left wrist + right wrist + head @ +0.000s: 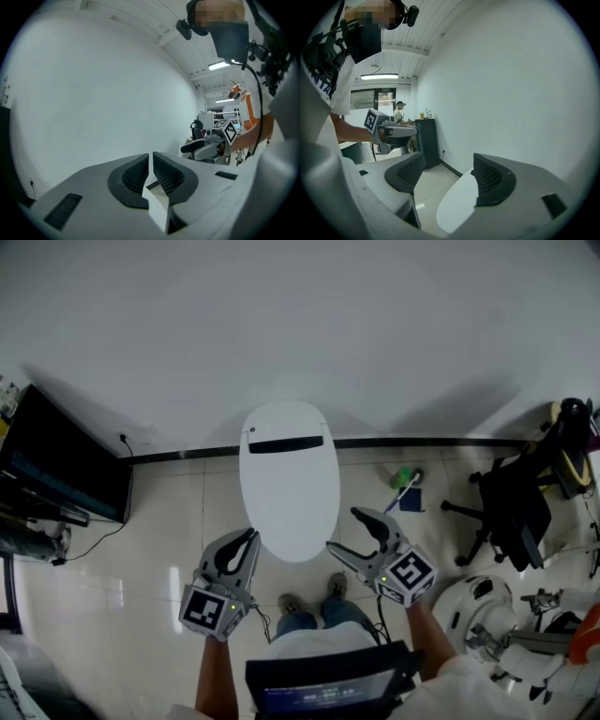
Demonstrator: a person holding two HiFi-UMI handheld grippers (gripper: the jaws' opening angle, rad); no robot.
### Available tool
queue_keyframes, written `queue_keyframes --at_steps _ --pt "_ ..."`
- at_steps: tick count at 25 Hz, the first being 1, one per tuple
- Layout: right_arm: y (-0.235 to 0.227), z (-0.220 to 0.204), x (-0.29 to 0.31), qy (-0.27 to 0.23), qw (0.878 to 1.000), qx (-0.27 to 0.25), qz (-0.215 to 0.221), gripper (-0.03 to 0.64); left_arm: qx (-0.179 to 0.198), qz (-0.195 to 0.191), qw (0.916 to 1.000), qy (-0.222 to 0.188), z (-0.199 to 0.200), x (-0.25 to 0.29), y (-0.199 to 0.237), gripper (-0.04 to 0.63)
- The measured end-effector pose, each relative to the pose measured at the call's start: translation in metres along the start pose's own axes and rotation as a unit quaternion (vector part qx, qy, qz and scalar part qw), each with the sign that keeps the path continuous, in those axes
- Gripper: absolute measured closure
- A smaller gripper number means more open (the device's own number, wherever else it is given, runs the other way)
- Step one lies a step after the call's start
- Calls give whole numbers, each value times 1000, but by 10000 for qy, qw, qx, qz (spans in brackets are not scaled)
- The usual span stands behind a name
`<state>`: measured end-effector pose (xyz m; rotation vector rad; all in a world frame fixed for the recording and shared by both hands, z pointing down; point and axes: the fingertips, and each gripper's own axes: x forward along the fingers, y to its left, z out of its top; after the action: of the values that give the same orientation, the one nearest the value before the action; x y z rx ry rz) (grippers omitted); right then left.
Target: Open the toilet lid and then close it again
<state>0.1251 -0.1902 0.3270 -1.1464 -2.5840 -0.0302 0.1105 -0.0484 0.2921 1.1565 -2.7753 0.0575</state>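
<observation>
Beside closed toilet lid (289, 474), right tool (343, 530)

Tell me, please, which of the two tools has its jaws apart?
The right tool: its jaws stand wide apart, whereas the left tool has them closed together.

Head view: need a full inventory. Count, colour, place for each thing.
toilet: one, white, lid down, centre, against the wall
cabinet: one, black, left, by the wall
office chair: one, black, right
small green item: one, on the floor right of the toilet; kind unclear
white machine: one, lower right
shoes: two, dark, floor below the toilet
left gripper: one, grey, jaws together, near the lid's left edge
right gripper: one, grey, jaws apart, near the lid's right edge
</observation>
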Motion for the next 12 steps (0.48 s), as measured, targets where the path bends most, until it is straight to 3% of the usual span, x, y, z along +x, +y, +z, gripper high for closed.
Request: queue_keyframes --at_steps 2,6,12 --pt "-4 -8 -1 18 10000 49 -43 281 87 63 9999 120 -5 0 -2 574" --pt "-12 -18 -4 57 9999 97 -37 281 -249 222 9990 310 -15 1 0 574" --pt "-14 -19 13 254 9996 4 142 281 -294 421 9986 152 -8 -10 33 574"
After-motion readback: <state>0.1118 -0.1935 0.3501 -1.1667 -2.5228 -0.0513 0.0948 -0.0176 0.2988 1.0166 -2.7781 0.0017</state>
